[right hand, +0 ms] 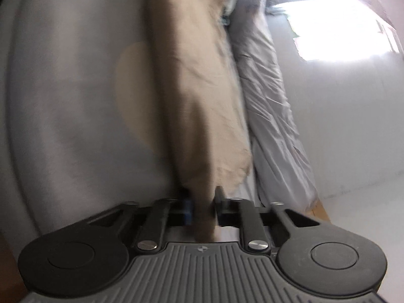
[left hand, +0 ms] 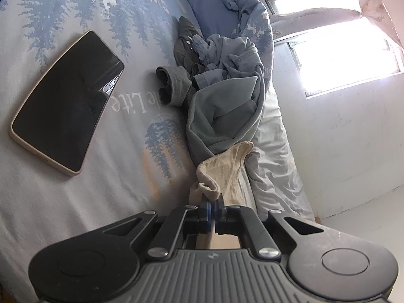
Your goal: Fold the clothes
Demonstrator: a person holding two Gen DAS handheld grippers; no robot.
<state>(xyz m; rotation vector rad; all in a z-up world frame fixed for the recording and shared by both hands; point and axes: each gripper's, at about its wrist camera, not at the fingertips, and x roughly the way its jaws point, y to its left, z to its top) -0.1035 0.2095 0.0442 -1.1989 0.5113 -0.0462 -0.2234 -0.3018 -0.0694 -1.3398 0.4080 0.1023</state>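
Your left claw [left hand: 211,205] is clamped on one end of the tan cloth [left hand: 224,162], which lies along the bed [left hand: 75,202] edge. Your right claw [right hand: 202,202] pinches the other end [right hand: 202,101]. I think you are stretching it flat; next, lay it smooth, then fold.

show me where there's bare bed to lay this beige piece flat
Free: the printed bedspread between the phone and the left gripper, which is pinching the beige garment. Crowded: the grey-blue clothes pile and bunched duvet along the wall side.
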